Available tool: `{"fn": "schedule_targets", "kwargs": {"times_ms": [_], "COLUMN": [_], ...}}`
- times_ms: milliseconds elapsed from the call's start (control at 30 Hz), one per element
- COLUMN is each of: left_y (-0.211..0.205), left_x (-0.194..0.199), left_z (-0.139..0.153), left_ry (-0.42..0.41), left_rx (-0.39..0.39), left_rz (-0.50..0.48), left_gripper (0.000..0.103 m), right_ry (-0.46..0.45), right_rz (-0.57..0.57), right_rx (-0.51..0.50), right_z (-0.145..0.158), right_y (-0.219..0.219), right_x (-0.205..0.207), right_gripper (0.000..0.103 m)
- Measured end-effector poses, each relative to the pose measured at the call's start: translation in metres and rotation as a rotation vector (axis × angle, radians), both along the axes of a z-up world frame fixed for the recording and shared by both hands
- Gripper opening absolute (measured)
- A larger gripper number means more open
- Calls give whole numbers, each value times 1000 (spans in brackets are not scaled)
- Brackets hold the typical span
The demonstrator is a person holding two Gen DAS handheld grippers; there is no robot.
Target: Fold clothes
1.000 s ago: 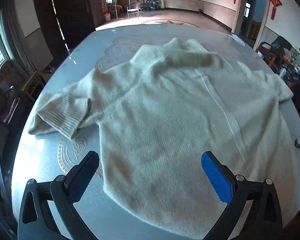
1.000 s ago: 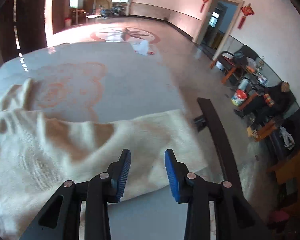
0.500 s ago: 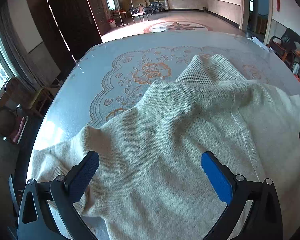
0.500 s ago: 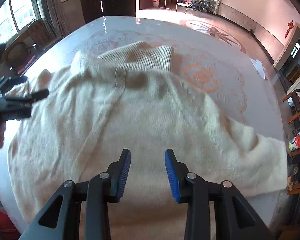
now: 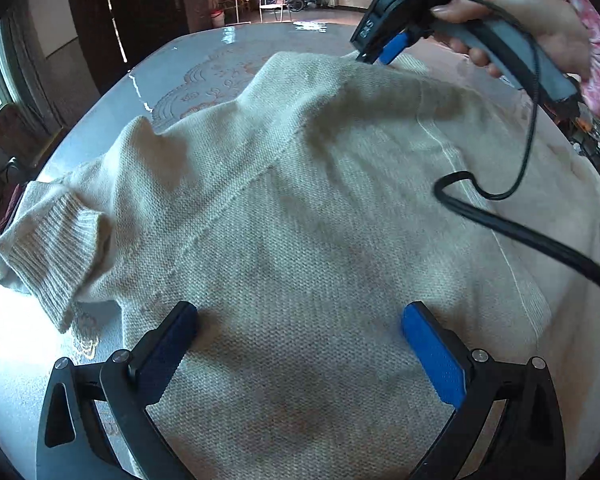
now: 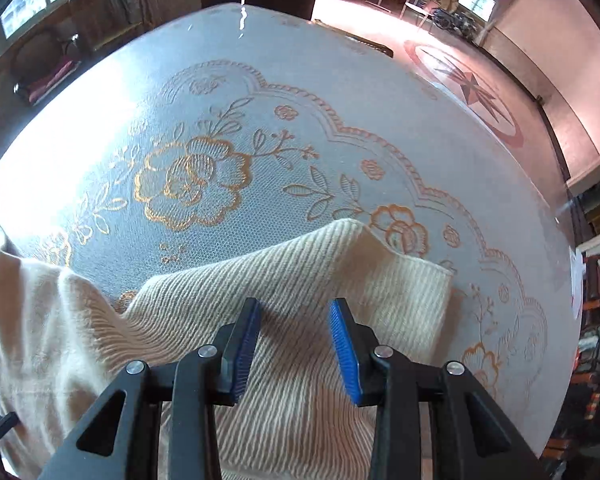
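Your right gripper [image 6: 294, 344], jaws partly open and empty, hovers directly over the sweater's [image 5: 300, 240] ribbed collar [image 6: 300, 280] on the table [image 6: 260, 80]; your left gripper [image 5: 300, 354] hangs wide open above its body.

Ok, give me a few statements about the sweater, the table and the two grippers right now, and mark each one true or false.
1. The cream sweater lies spread on the patterned tablecloth. True.
2. The left gripper is clamped on the sweater's cuff. False: its jaws stand wide open above the sweater body, and the ribbed cuff lies untouched off to the side.
3. The right gripper hangs over the ribbed collar. True.
4. The sweater is folded into a neat square. False: it is unfolded.
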State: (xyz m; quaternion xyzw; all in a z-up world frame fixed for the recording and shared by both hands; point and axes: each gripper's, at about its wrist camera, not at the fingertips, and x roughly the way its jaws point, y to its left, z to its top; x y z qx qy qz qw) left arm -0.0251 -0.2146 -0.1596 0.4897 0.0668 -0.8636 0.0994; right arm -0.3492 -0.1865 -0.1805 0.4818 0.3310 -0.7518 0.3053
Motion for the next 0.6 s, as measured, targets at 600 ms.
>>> {"fn": "schedule_targets", "kwargs": {"times_ms": [600], "left_y": [-63], "left_x": [-111], "left_z": [3], "left_ry": [-52], "left_rx": [4], "left_rz": [104], "left_gripper": [103], "right_ry": [-6], "right_rz": [-185], "right_rx": [-193], "right_z": [-27], "right_y": [56], "right_x": [-39], "right_gripper": [66]}}
